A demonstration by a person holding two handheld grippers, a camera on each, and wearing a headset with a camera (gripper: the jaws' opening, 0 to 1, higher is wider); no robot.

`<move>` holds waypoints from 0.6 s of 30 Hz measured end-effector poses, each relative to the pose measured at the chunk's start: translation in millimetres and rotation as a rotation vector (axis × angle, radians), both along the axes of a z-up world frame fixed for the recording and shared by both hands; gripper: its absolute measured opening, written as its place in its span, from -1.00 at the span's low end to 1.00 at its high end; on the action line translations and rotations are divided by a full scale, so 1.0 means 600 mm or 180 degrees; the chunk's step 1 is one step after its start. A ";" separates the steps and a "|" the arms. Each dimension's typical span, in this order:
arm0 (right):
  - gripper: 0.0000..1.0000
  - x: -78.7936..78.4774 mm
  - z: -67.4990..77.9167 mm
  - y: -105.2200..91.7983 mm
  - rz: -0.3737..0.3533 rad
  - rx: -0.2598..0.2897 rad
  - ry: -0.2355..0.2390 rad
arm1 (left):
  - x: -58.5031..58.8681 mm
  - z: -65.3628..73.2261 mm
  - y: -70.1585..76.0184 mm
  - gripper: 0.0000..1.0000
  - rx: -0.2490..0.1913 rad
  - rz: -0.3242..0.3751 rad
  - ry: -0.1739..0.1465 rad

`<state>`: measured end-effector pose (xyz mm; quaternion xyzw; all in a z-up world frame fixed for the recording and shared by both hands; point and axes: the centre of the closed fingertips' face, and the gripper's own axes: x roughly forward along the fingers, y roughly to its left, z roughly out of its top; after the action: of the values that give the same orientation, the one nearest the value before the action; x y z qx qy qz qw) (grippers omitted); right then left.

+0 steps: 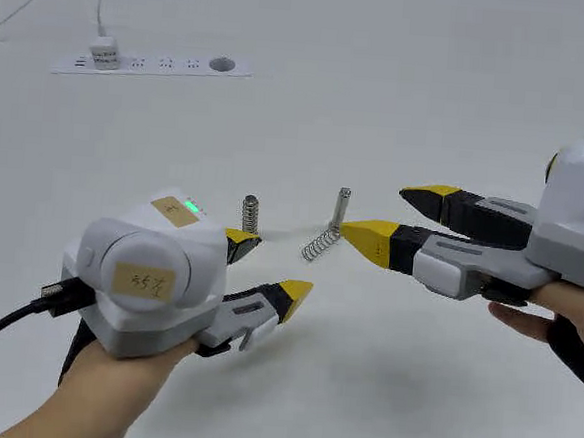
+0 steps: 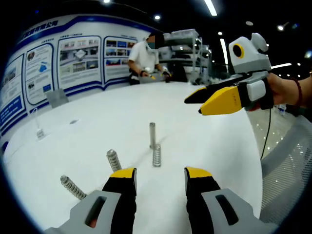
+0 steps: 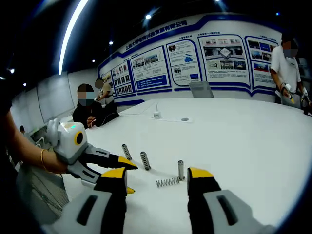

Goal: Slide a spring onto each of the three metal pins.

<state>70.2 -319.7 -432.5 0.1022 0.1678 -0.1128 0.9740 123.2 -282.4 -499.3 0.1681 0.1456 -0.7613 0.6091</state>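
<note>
Centrally, a bare pin [image 1: 342, 207] is seen upright on the table [image 1: 411, 378], a loose spring [image 1: 320, 244] lying at its foot. Left gripper [image 1: 269, 266] and right gripper [image 1: 376, 213] are held wide and empty; a power strip [image 1: 152, 65] lies well behind.

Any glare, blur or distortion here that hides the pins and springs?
Head view: flat, even light, faint shadows, white table low in contrast, bare pin and loose spring sharp. Left gripper view: fisheye curves the table edge. Right gripper view: ceiling strip light glares, spring readable.
</note>
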 end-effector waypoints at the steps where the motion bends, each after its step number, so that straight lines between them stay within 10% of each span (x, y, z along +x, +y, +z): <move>1: 0.02 -0.002 -0.001 0.000 -0.0001 -0.0006 0.0008 | 0.000 0.000 -0.004 -0.20 -0.0004 -0.0006 -0.0006; 18: -0.02 -0.027 0.001 0.005 -0.0012 -0.0053 -0.0031 | -0.010 -0.030 -0.050 -0.48 0.0149 -0.0082 -0.0075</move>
<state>53.8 -316.9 -431.6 0.0949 0.1620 -0.1156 0.9754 117.5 -312.3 -517.1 0.1931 0.1540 -0.7634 0.5968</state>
